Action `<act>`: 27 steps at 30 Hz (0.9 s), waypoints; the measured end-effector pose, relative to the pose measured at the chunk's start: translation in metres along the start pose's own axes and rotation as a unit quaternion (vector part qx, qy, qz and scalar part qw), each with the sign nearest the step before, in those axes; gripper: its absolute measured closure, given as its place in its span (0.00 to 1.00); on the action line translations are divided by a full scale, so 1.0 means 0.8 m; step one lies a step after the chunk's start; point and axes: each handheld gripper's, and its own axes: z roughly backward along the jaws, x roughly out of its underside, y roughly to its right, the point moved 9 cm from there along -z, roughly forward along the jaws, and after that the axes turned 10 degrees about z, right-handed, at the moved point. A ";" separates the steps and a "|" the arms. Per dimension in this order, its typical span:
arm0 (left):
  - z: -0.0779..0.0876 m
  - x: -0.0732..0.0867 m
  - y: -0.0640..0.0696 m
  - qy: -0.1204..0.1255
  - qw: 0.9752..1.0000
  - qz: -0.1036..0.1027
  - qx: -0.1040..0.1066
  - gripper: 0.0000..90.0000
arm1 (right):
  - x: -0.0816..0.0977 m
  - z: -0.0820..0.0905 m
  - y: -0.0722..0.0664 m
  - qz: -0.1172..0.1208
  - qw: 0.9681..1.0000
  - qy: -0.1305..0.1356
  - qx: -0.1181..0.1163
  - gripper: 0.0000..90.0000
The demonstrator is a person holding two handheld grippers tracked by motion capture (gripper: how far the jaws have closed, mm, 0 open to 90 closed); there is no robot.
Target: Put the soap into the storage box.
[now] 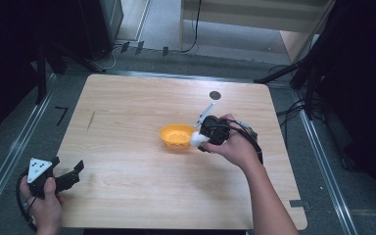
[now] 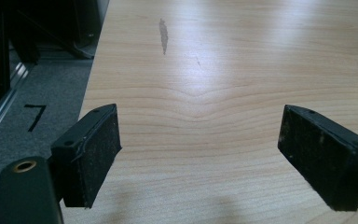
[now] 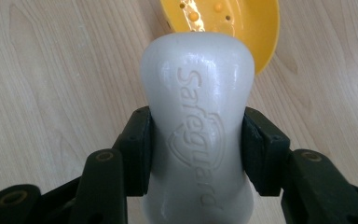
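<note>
Already the white waisted bar of soap (image 3: 196, 130) with its embossed brand name was pinched at its narrow middle between the pads of the right tongs (image 1: 201, 138), held just above the near rim of the shallow yellow plastic dish with drain holes (image 1: 175, 135). By my judgement the pickup was done and what remained was to carry the bar over the hollow, lower it and let go. The dish sat near the middle of the pale wooden counter (image 1: 127, 122), well apart from every edge, with bare wood all round it. The left tongs (image 1: 71, 177) rested gaping and empty at the near left corner, well clear of the work.
</note>
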 end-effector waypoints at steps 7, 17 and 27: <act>0.000 0.000 0.000 0.000 1.000 0.000 0.000 0.15 | -0.016 -0.007 0.003 0.022 1.000 -0.007 -0.004 0.57; 0.000 0.000 0.000 0.000 1.000 0.001 0.001 0.15 | -0.039 -0.007 0.014 0.053 0.999 -0.003 0.001 0.57; 0.000 0.000 0.000 0.001 1.000 0.002 0.001 0.15 | -0.058 -0.011 0.022 0.082 0.997 0.000 0.002 0.57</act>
